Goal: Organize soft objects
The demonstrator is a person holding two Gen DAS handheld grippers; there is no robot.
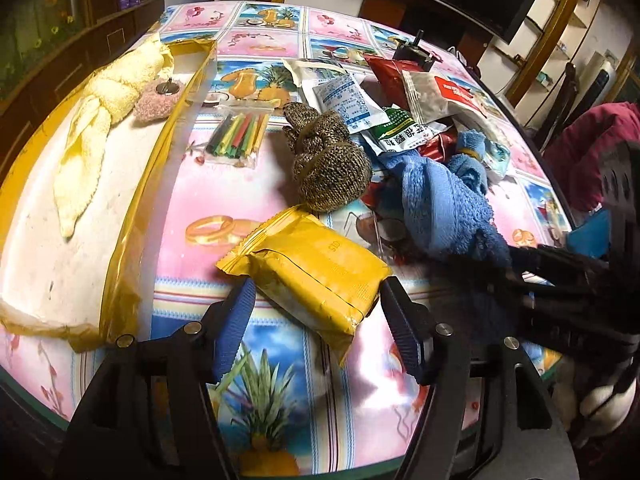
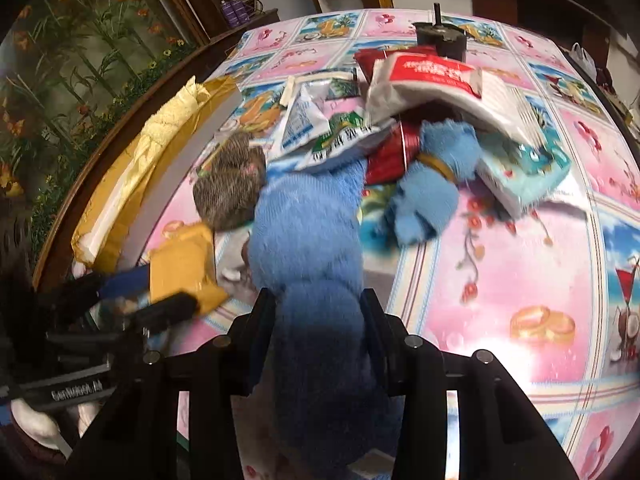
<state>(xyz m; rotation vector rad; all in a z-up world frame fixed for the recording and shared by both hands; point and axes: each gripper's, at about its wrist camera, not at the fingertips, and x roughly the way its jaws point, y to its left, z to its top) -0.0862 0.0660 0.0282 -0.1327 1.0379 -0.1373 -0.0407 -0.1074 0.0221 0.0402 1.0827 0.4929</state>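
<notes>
Blue towel (image 2: 308,216): on the table (image 2: 500,264) mid-pile, its near end pinched between the right gripper (image 2: 316,312) fingers.
Left gripper (image 1: 318,304): fingers spread astride a yellow packet (image 1: 312,272), not pressing.
Done: yellow cloth (image 1: 92,128) and pink pouf (image 1: 156,102) lie in the tray (image 1: 132,240).
Left: towel, knitted bundle (image 1: 324,160), small blue cloth (image 2: 432,184).

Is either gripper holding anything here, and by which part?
Right gripper grips the blue towel at its near end. Left gripper straddles the yellow packet, jaws open, holding nothing.
</notes>
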